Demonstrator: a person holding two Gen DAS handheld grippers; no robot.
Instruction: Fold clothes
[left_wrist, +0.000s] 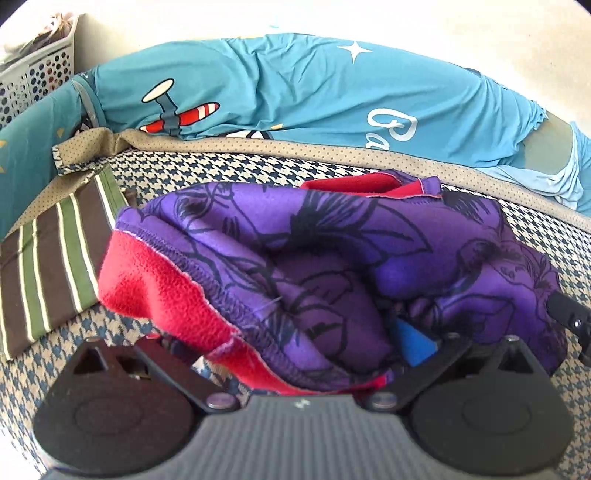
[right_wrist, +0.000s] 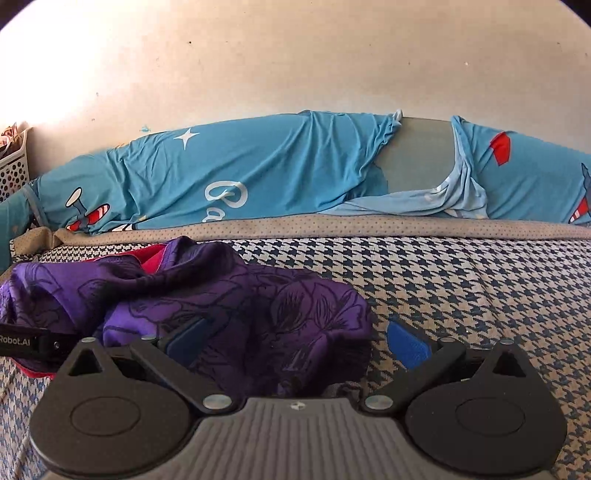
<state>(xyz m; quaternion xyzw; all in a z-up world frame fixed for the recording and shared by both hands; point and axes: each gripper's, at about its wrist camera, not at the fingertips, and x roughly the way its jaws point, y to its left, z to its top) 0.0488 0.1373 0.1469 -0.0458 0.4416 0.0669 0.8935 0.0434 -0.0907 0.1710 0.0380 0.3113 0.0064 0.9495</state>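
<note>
The left tongs (left_wrist: 303, 343) are spread, buried in the crumpled purple floral garment (left_wrist: 332, 251) with its red fleece lining. The right tongs (right_wrist: 295, 343) stand apart at the garment's edge on the houndstooth bed cover (right_wrist: 480, 288).

Purple garment with red fleece lining, crumpled on the bed.

The purple garment (left_wrist: 332, 258) (right_wrist: 207, 302) has dark flower outlines. It lies bunched, the red lining (left_wrist: 155, 288) turned out at 9 o'clock in the left view and partly at 12 o'clock.

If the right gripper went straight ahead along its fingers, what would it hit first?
Most likely the purple floral garment: its edge already lies between the open right gripper fingers. Beyond that, houndstooth bedcover, then the blue pillow; depth is uncertain.
</note>
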